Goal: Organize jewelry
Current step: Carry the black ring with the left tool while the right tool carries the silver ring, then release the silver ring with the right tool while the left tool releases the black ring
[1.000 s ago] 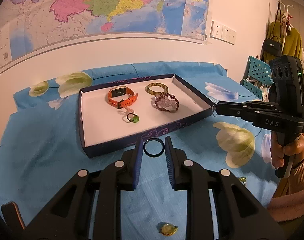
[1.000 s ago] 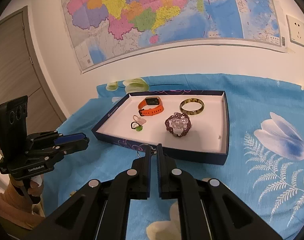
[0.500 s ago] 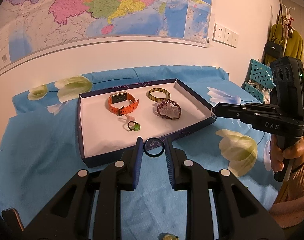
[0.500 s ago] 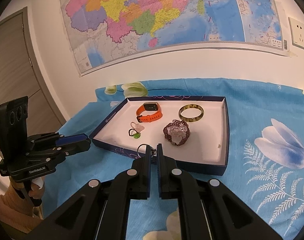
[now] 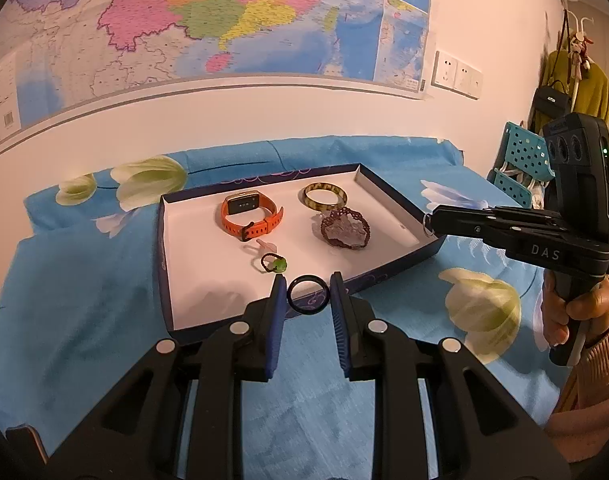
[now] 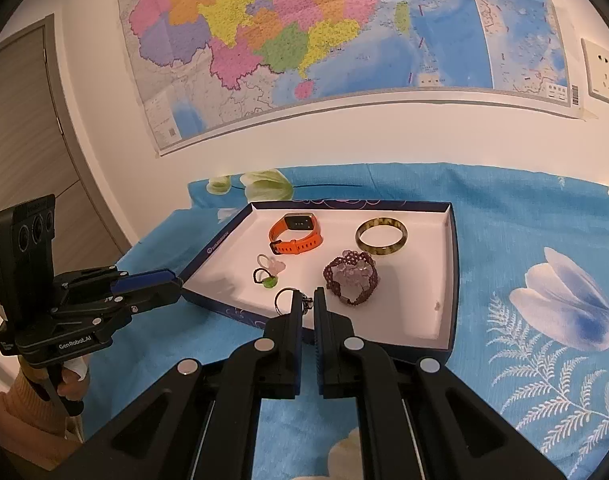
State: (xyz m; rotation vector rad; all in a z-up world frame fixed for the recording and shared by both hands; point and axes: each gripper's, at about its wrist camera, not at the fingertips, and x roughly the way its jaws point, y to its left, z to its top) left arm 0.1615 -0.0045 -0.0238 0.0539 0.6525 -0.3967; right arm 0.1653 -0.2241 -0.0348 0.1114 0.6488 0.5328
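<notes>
We bring two more pieces toward the shallow dark-blue cardboard tray with the white lining (image 5: 166,264), which lies on the blue flower-print cloth (image 5: 84,300) over the tabletop. Compared with a second ago, the tray sits nearer and fuller in both wrist views, and each gripper's tips now reach its near rim rather than hanging short of it.

Our left gripper (image 5: 307,298) has its jaws closed partway on a thin black ring (image 5: 308,295), gripped by its outer edge and held level above the front wall of the tray. Our right gripper (image 6: 308,306) has its jaws nearly together, pinching a small silver ring with a metal charm (image 6: 285,300) that hangs off to the left of its tips.

Already inside the tray lie an orange-strapped smartwatch (image 5: 250,216), a mottled yellow-green bangle (image 5: 325,197), a dark-red beaded bracelet with pale crystals (image 5: 345,233) and a small dark ring with a green bead (image 5: 273,263).

We judge that both grippers are close to the drop. The bare lining at the tray's near-left corner looks the likeliest spot for the black ring.
</notes>
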